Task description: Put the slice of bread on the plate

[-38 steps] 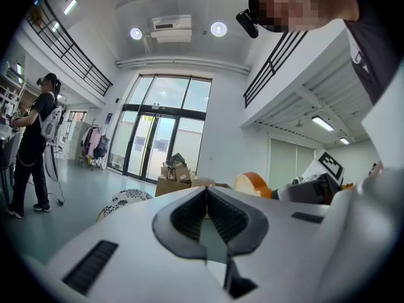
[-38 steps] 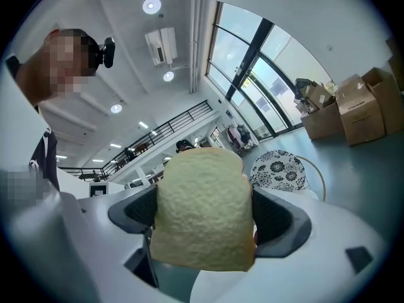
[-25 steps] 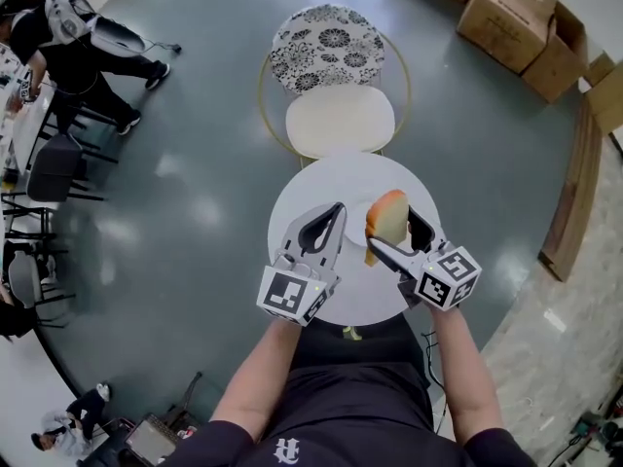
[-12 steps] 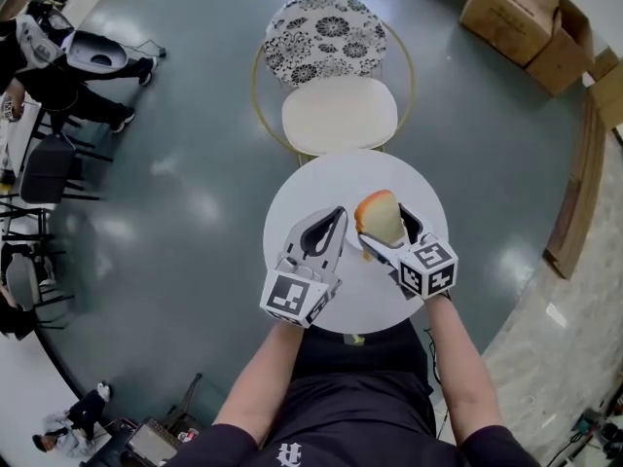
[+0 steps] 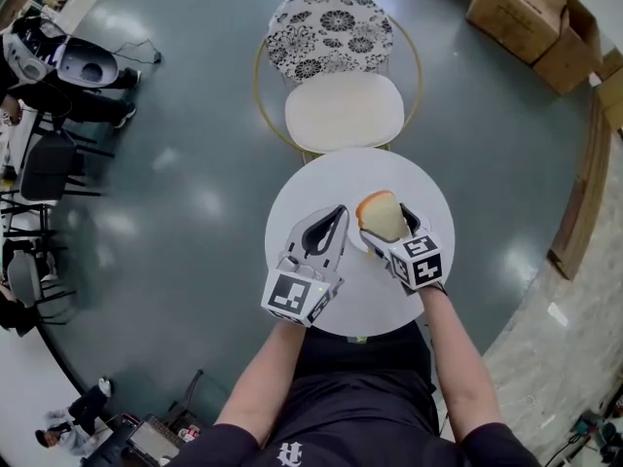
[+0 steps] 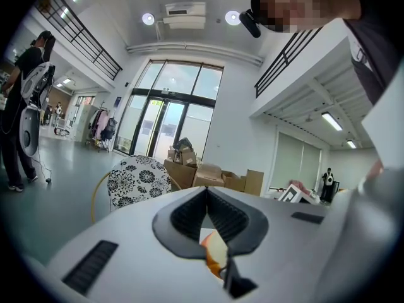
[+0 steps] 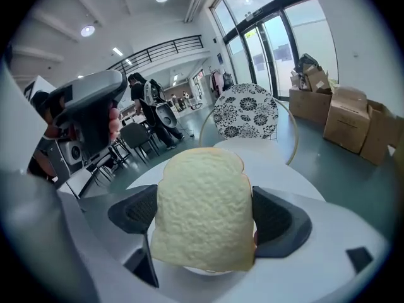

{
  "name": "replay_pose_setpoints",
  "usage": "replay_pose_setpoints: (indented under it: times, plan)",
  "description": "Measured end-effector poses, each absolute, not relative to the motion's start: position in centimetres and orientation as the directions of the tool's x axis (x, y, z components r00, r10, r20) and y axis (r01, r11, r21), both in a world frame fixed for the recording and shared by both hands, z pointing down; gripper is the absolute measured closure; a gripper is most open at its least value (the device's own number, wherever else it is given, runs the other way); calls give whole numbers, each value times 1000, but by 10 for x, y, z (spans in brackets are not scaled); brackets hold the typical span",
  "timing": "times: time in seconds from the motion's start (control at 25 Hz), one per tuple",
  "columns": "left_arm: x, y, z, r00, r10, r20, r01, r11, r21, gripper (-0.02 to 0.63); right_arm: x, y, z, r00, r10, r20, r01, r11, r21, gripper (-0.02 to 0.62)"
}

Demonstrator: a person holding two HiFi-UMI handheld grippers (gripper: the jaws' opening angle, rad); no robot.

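We clamp the slice of bread upright in the jaws of our right gripper, just above the round white table. Our left gripper hovers beside it, jaws together with nothing between.

Round ceiling lights are glaring off the glossy grey-green floor. A gold-framed chair with cream seat and black-and-white floral back is standing just beside the round white desk. Brown cardboard boxes are lying near tall glass doors.
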State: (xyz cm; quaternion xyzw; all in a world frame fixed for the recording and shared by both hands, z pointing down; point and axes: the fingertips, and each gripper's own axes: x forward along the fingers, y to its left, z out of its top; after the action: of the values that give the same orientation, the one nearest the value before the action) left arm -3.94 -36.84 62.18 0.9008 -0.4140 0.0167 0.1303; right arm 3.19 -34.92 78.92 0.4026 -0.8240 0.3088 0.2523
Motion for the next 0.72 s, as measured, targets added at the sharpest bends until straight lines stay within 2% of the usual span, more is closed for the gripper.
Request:
replay_pose_setpoints:
  times: [0.36,0.72]
  plan:
    - [-39,-377,638,659,-737,149,-747,-620,240,597,34,-353,811,-531,-471,705,-828,466,-312,123]
    - [-37,-387,650,659,-734,165,-749,-617,243,597,31,-360,817,-470,-470,747,-848,476,-234,123]
